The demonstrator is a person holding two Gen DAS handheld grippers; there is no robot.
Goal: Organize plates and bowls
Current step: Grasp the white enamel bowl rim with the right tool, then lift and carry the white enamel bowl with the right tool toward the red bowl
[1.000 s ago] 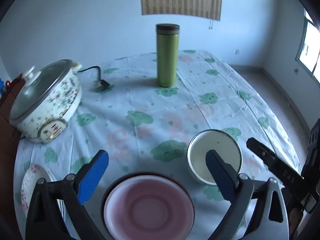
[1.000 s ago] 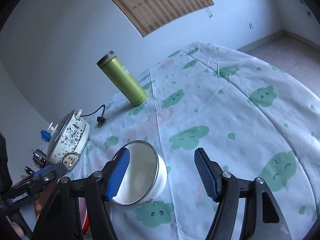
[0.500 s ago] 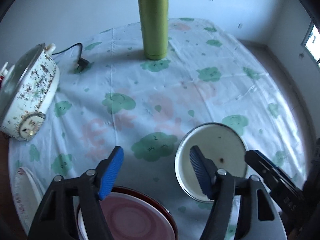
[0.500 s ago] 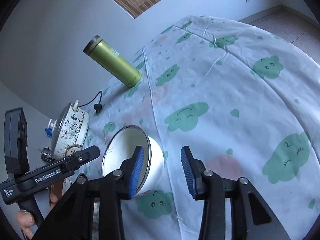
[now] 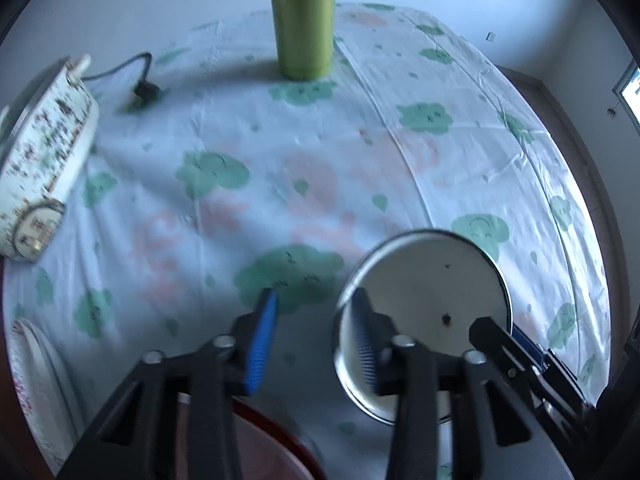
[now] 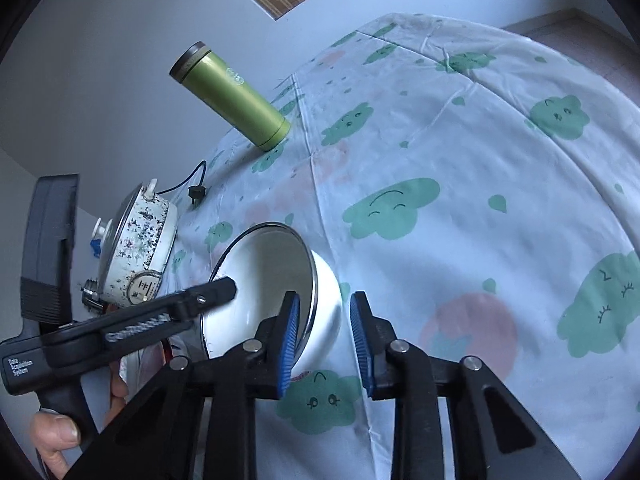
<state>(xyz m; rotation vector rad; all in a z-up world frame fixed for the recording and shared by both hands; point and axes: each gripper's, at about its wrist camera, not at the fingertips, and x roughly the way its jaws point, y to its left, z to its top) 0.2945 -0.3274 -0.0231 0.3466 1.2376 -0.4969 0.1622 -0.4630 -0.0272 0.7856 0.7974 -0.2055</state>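
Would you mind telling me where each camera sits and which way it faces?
Left wrist: on the left claw, facing across the table toward the flask; its fingers straddle the near rim of the bowl.
Right wrist: on the right claw, facing left across the table; its fingers straddle the bowl's right wall.
Shared: bowl, flask, cooker, and each shows the other claw.
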